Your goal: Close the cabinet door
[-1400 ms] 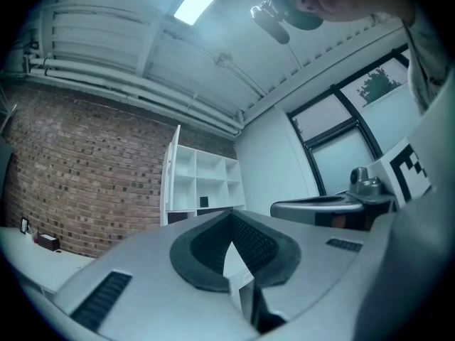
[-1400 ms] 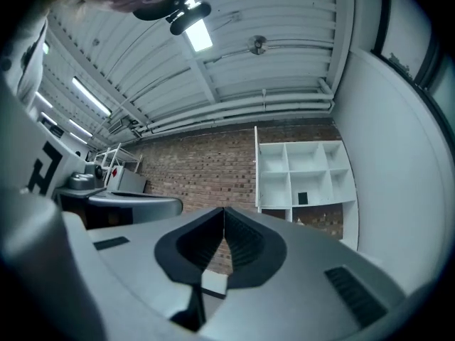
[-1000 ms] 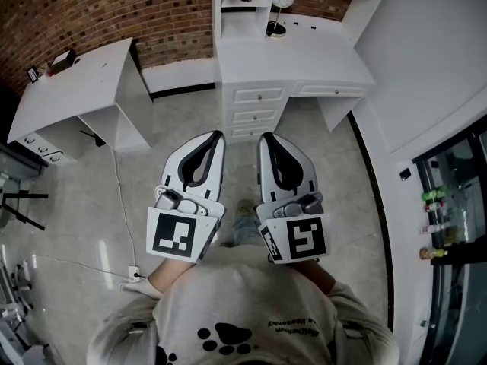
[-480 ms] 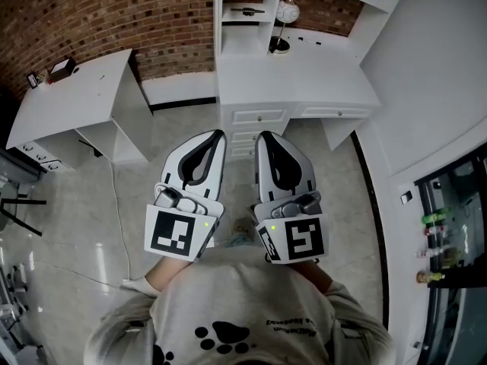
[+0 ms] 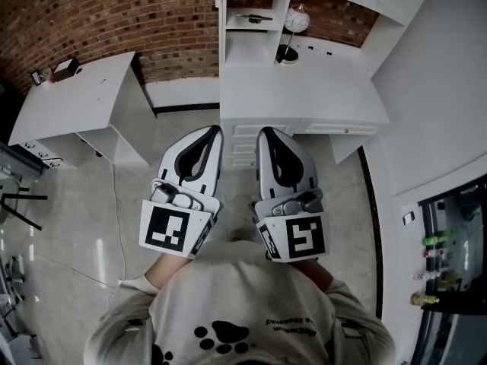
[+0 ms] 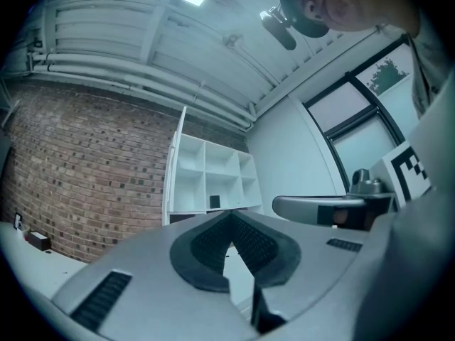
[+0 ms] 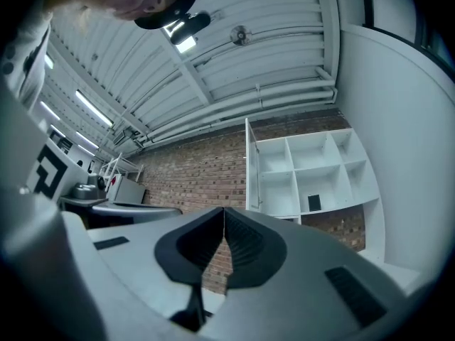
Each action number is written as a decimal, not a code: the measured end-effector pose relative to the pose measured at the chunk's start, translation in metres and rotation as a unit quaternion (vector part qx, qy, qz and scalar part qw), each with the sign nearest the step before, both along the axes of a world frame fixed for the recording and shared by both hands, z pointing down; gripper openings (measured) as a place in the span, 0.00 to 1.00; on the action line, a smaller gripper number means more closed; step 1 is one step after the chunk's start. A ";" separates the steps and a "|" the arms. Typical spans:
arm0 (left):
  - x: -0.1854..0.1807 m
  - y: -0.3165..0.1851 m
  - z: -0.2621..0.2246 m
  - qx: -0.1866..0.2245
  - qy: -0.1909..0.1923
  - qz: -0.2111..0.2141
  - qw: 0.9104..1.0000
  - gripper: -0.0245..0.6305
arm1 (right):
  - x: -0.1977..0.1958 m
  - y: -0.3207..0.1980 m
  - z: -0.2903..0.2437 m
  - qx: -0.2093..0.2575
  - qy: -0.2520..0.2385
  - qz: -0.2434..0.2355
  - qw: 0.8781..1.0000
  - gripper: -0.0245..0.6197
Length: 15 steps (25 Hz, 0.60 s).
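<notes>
I held my left tongs point(image 5: 218, 131) and right tongs point(image 5: 263, 132) pressed together, empty, over pale floor point(image 5: 76, 196), facing a white desk point(image 5: 319, 90) by the brick wall point(image 5: 114, 10).

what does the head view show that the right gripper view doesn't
Only the head view: the desk drawers, the floor and the person's shirt.

Only the right gripper view: the ceiling with its strip lights, and the upper cubbies of the white shelf unit, one holding a small dark object.

Both: the brick wall, the left gripper, and the right gripper with its jaws together on nothing.
</notes>
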<state>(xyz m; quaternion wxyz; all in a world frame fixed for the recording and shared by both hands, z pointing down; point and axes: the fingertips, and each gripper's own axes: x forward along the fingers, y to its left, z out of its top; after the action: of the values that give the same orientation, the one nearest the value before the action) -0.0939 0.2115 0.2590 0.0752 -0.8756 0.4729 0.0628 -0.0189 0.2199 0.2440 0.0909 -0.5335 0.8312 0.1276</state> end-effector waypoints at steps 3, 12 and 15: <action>0.009 -0.015 0.003 0.001 0.005 -0.004 1.000 0.05 | 0.006 -0.017 0.003 -0.002 0.002 -0.011 1.000 0.07; 0.023 -0.042 -0.002 0.012 0.004 -0.009 1.000 0.05 | 0.019 -0.046 0.006 -0.004 0.000 -0.021 1.000 0.07; 0.018 -0.050 0.004 0.003 0.003 -0.020 1.000 0.05 | 0.016 -0.053 0.007 -0.006 0.002 -0.025 1.000 0.07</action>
<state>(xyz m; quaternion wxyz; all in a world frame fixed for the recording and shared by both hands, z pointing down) -0.0763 0.1617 0.2628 0.0774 -0.8658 0.4901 0.0652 -0.0028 0.1668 0.2509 0.0897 -0.5125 0.8453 0.1213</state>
